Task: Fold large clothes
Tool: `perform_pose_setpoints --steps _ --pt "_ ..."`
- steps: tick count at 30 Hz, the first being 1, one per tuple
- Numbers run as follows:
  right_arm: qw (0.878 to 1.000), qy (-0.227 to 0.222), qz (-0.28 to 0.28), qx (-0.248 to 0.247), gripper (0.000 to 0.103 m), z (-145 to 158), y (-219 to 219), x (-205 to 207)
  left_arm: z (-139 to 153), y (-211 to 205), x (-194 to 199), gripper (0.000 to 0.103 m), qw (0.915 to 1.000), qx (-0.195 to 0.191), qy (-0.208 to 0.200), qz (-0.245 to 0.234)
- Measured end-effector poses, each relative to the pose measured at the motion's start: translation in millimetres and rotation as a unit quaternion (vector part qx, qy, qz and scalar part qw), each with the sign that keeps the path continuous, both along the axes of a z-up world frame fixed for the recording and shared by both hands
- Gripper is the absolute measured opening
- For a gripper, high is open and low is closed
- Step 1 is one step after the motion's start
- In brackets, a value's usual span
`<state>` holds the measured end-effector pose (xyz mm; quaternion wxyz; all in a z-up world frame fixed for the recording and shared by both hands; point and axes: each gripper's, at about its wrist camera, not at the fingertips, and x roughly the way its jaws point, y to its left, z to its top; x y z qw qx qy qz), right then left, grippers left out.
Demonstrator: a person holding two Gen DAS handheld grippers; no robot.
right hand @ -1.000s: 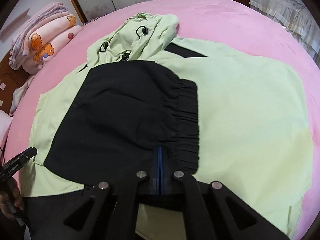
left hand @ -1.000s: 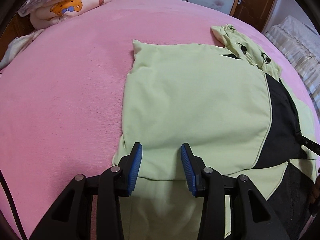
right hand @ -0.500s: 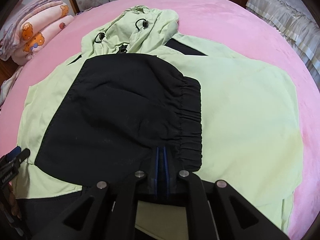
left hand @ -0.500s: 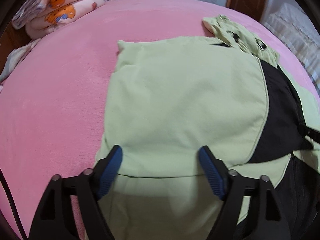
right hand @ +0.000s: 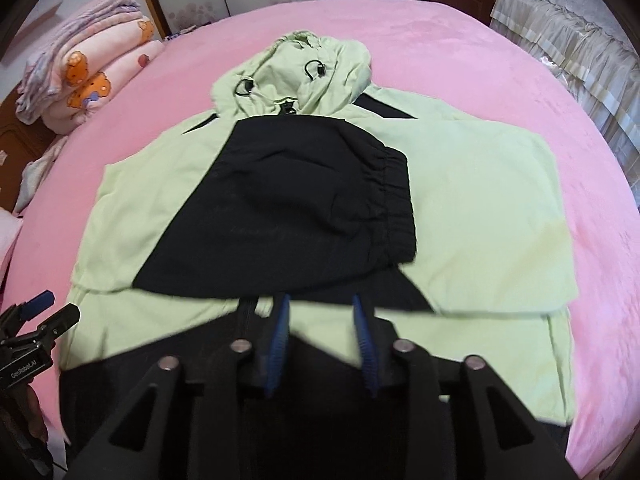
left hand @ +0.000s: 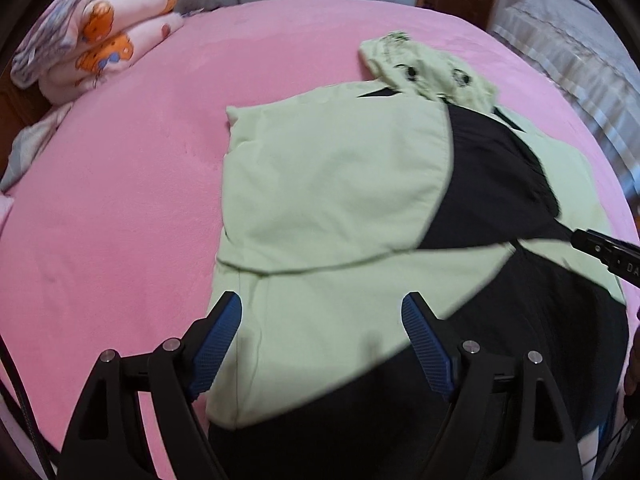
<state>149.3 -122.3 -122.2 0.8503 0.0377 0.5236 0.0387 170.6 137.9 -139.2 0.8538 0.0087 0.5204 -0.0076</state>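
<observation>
Pink bed (left hand: 120, 200) fills the left view, with folded blankets (left hand: 100, 40) at the far corner. On it lies the green and black jacket (left hand: 328, 168), its sleeves folded over the front. The left gripper (left hand: 322, 320) hangs just above the near hem, spread wide, holding nothing. From the right view, the jacket (right hand: 480, 200) lies flat with its hood (right hand: 304, 68) at the far end. The right gripper (right hand: 320, 320) has just been opening, part way apart, with nothing in it.
</observation>
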Motion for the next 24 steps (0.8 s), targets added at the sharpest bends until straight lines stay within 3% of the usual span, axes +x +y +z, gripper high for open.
perform_pose_setpoints --steps 5,10,12,15,24 --pt "1.0 -0.02 0.009 0.006 0.039 22 -4 -46 31 -12 -44 0.081 0.9988 0.024 -0.023 -0.036" --pt "0.998 -0.053 0.029 0.0 0.041 49 -8 -97 49 -17 -85 0.084 0.9979 0.024 -0.032 -0.051" --pt "0.997 -0.067 0.035 -0.004 0.049 58 -11 -115 53 -15 -101 0.084 0.998 0.023 -0.032 -0.049" --pt "0.995 -0.09 0.044 -0.014 0.056 69 -15 -141 53 -8 -118 0.084 0.9986 0.021 -0.027 -0.039" --pt "0.992 -0.105 0.056 -0.042 0.057 65 -42 -200 28 16 -154 0.084 0.9999 -0.006 -0.001 -0.009"
